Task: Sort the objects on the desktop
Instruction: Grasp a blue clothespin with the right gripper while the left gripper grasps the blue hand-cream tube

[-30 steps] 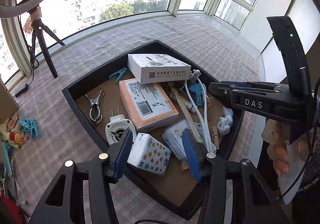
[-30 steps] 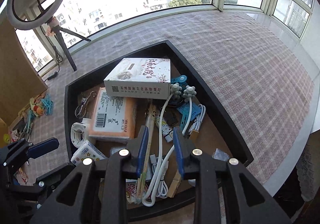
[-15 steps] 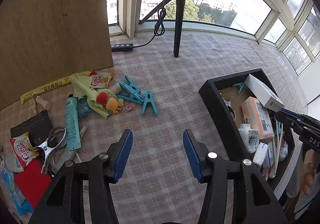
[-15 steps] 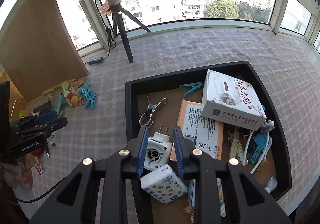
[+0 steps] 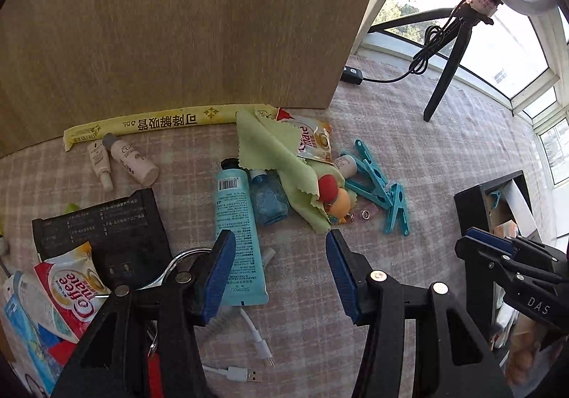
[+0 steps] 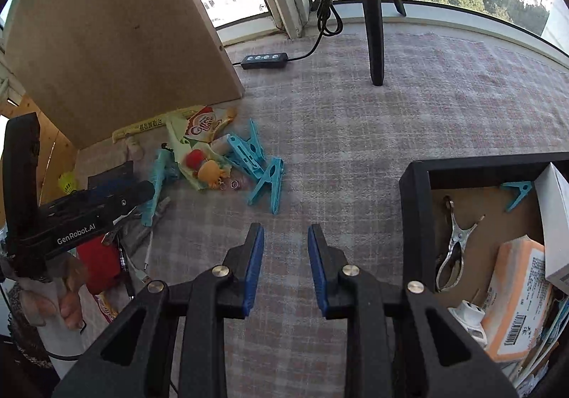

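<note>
Loose objects lie on the checked cloth below a wooden board: a teal tube [image 5: 239, 227], a green cloth [image 5: 284, 166], blue clothes pegs [image 5: 384, 191], a small toy [image 5: 338, 200], creamer sachets [image 5: 67, 291], a black packet [image 5: 106, 231] and two small bottles [image 5: 131, 161]. My left gripper [image 5: 281, 252] is open and empty, just above the tube's lower end. My right gripper [image 6: 285, 255] is open and empty over bare cloth, between the pegs [image 6: 266, 181] and the black tray [image 6: 416, 220], which holds a metal clip [image 6: 451, 248], an orange pack [image 6: 515, 298] and a white box.
A wooden board [image 5: 177, 24] stands behind the pile. A ring-light tripod [image 6: 373, 6] and its cable switch [image 6: 265, 60] stand near the window. A white USB cable [image 5: 245, 373] lies near the left gripper. The tray also shows at the right in the left wrist view [image 5: 476, 220].
Both grippers have swung left, away from the tray. The left one now faces the pile of loose objects; the right one is over the cloth beside the tray. Both stayed open and empty.
</note>
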`<control>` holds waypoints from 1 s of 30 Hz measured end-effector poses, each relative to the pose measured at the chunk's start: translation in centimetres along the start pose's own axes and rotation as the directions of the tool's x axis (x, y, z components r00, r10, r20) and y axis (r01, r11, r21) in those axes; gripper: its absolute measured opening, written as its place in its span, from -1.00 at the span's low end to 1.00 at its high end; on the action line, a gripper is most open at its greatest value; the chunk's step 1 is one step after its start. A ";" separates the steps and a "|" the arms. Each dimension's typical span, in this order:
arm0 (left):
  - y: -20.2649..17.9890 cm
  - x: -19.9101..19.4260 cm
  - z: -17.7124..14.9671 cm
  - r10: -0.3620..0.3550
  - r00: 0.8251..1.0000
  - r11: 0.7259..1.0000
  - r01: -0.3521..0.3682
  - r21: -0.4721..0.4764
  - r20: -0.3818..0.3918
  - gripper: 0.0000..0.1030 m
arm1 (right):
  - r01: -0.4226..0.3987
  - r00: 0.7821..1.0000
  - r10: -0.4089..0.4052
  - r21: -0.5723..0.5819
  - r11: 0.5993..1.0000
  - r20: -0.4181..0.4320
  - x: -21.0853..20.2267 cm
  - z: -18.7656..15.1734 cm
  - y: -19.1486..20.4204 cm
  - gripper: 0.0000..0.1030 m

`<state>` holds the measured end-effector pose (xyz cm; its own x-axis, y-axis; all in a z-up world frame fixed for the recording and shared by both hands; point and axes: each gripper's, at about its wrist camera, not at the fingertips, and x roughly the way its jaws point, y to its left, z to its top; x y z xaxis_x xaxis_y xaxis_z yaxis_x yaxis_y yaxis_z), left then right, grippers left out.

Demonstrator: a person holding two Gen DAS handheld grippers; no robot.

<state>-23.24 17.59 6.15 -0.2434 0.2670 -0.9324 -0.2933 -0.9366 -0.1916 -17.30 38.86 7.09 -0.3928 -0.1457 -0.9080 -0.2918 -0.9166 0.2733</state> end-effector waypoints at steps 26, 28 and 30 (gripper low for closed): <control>3.4 3.5 1.7 0.010 0.999 0.998 -0.013 -0.067 -0.050 -0.26 | 0.060 0.990 -0.061 -0.011 0.998 -0.130 8.2 4.4 2.9 -0.32; 3.3 3.6 1.5 0.000 0.999 0.998 -0.004 -0.066 -0.048 -0.34 | 0.058 0.989 -0.059 -0.008 0.998 -0.136 8.5 4.5 3.0 -0.32; 3.4 3.7 1.6 -0.009 0.999 0.997 0.005 -0.079 -0.049 -0.36 | 0.065 0.988 -0.065 -0.007 0.998 -0.138 8.8 4.5 3.0 -0.32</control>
<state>-26.57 15.73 2.56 -0.1947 0.2643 -0.9446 -0.2208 -0.9501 -0.2203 -25.61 36.48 1.34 -0.2487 -0.1354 -0.9591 -0.3108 -0.9266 0.2115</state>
